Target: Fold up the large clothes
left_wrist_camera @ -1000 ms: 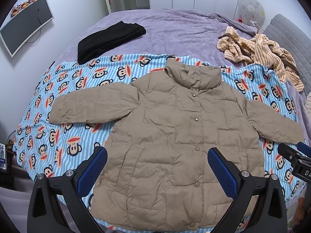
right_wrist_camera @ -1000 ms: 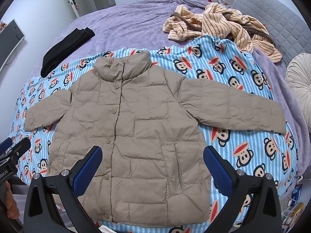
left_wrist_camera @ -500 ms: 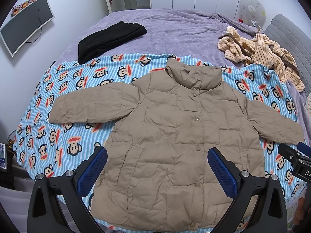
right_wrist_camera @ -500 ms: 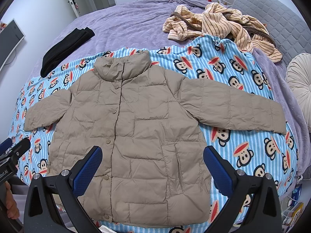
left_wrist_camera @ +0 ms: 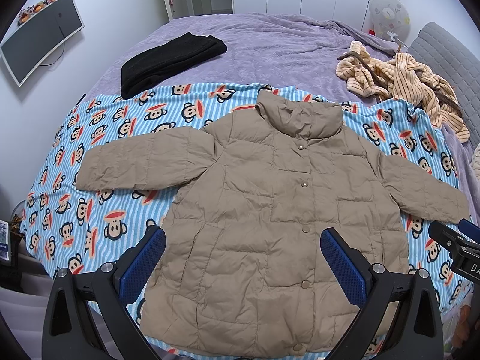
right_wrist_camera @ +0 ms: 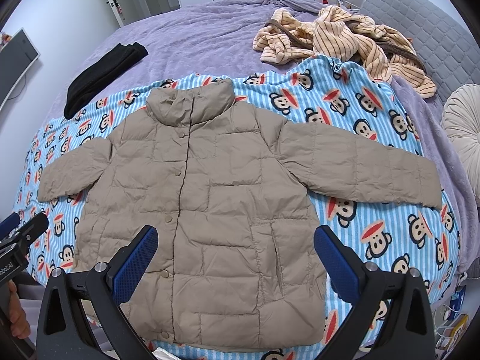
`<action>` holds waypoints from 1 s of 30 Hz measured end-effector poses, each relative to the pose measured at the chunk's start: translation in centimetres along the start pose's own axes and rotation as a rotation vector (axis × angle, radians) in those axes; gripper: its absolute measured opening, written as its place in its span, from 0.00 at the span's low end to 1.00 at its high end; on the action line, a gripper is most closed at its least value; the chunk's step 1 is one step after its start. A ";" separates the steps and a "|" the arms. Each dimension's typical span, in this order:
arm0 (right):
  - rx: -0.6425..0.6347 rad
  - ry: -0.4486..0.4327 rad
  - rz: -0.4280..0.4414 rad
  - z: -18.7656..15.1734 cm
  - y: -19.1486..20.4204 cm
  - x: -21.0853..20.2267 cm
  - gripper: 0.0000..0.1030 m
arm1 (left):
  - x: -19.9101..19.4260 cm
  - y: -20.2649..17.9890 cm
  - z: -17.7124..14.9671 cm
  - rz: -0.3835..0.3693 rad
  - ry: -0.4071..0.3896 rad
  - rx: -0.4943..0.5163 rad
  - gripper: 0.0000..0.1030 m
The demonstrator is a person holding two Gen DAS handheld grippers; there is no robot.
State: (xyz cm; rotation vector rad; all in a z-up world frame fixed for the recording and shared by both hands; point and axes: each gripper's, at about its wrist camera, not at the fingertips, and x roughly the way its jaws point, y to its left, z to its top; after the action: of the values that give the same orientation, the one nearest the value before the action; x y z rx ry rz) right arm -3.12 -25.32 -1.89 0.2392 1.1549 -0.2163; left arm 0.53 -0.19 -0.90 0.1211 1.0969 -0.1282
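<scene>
Left gripper (left_wrist_camera: 242, 255) is hanging spread wide, holding nothing, above the lower front of the tan puffer jacket (left_wrist_camera: 270, 210). Right gripper (right_wrist_camera: 235, 253) is likewise gaping and empty over the hem area. Jacket is lying flat, buttoned, front up, sleeves out to both sides, on the monkey-print blanket (left_wrist_camera: 99, 210) on the bed (left_wrist_camera: 270, 45). Fold not started, by the look of it. Likely next: pinching a sleeve cuff (right_wrist_camera: 426, 180) low, catching both layers, sweeping it across the chest without dragging the body. Both tools are pointing forward and down, side by side.
</scene>
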 end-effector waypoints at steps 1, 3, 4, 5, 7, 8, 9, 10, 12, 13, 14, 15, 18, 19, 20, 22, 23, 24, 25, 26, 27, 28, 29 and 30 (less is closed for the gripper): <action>0.000 0.000 0.000 0.0 0.0 0.0 1.00 | 0.0 0.0 0.0 0.000 0.000 0.000 1.00; 0.001 0.001 0.000 0.0 0.0 0.0 1.00 | -0.1 0.0 0.0 0.000 0.000 -0.001 1.00; 0.000 0.000 0.000 0.0 0.0 0.0 1.00 | 0.0 0.0 0.0 0.000 0.000 -0.001 1.00; 0.000 0.000 -0.001 -0.1 0.0 -0.1 1.00 | -0.1 0.0 0.0 0.000 0.000 0.000 1.00; 0.001 0.000 0.000 -0.1 0.0 0.0 1.00 | 0.0 0.0 0.0 0.000 -0.001 0.000 1.00; 0.000 0.000 -0.001 -0.1 -0.1 -0.1 1.00 | 0.0 0.0 0.1 0.001 0.000 0.001 1.00; 0.000 0.000 -0.001 0.0 0.0 0.0 1.00 | 0.0 0.2 0.0 0.001 0.001 0.001 1.00; 0.001 0.000 -0.001 -0.1 -0.1 -0.1 1.00 | 0.1 0.2 0.0 0.001 0.000 0.001 1.00; 0.001 0.000 0.000 -0.1 0.0 0.0 1.00 | 0.1 0.2 0.0 0.001 0.000 0.000 1.00; 0.001 0.000 -0.001 -0.1 -0.1 0.0 1.00 | 0.0 0.2 0.0 0.001 0.001 0.000 1.00; 0.001 0.000 0.000 0.0 0.0 0.0 1.00 | 0.0 0.2 0.1 0.001 0.001 0.000 1.00; 0.002 0.000 0.000 -0.1 -0.1 0.0 1.00 | 0.1 0.2 0.0 0.001 0.001 0.000 1.00; 0.002 0.001 0.000 -0.1 -0.1 0.0 1.00 | 0.2 0.5 0.0 0.001 0.003 -0.001 1.00; 0.002 0.001 0.000 -0.1 0.0 0.0 1.00 | 0.2 0.6 0.0 0.001 0.003 -0.001 1.00; 0.003 0.002 0.000 0.0 -0.1 0.0 1.00 | 0.2 0.5 0.0 0.001 0.002 -0.001 1.00; 0.004 0.002 0.000 -0.1 -0.1 0.3 1.00 | 0.2 0.5 0.0 0.001 0.002 0.000 1.00; 0.004 0.001 0.001 -0.1 -0.1 0.3 1.00 | 0.2 0.5 0.0 0.001 0.002 0.000 1.00; 0.004 0.001 0.000 0.0 -0.1 0.3 1.00 | 0.2 0.5 0.0 0.001 0.002 0.000 1.00; 0.003 0.001 -0.001 -0.1 -0.2 0.3 1.00 | 0.1 0.5 0.0 0.001 0.002 -0.001 1.00; 0.004 0.001 0.000 -0.1 -0.2 0.3 1.00 | 0.2 0.5 0.0 0.001 0.003 -0.001 1.00; 0.004 0.001 0.001 -0.1 -0.2 0.3 1.00 | 0.2 0.6 0.0 0.001 0.003 -0.001 1.00; 0.003 0.001 0.001 -0.1 -0.3 0.2 1.00 | 0.2 0.6 0.0 0.001 0.003 -0.001 1.00; 0.003 0.002 0.000 -0.1 -0.3 0.2 1.00 | 0.1 0.4 0.0 0.001 0.002 -0.002 1.00; 0.003 0.002 0.001 -0.1 -0.3 0.2 1.00 | 0.2 0.5 0.0 0.002 0.002 -0.002 1.00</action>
State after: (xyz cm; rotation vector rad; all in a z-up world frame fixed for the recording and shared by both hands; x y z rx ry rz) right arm -3.22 -25.58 -2.09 0.2429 1.1566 -0.2166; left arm 0.71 0.33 -1.08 0.1205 1.0993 -0.1254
